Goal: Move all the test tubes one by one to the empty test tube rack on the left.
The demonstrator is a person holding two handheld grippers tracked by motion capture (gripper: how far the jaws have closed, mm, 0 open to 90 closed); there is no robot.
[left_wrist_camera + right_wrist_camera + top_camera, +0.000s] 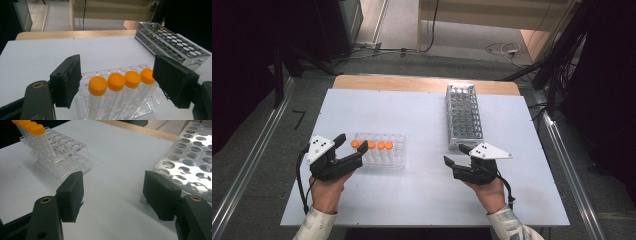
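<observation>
I see four tubes [117, 92] standing in a clear plastic rack [384, 152] on my left side of the white tabletop [422, 195]. Each tube is long, thin and see-through, with small lines printed down its side and a smooth, round orange cap [97, 85] on top. They stand in one row along the rack's back edge, caps up, and in the left gripper view they lean back a little. The rack is shiny and flat-sided, with round holes in its top. My left tongs [350, 144] are at the rack's left end, black and blocky with rough flat pads. They are spread wide with nothing pinched: the row of orange caps sits between the two pads but they do not press on any tube. My right tongs [457, 156] are spread wide too, with bare tabletop between them. Just past them is a metal rack [463, 117], grey and shiny, full of round holes. It is long and narrow, and its long side runs away from me toward the wooden strip [422, 83] at the far edge. The two racks are well apart.
</observation>
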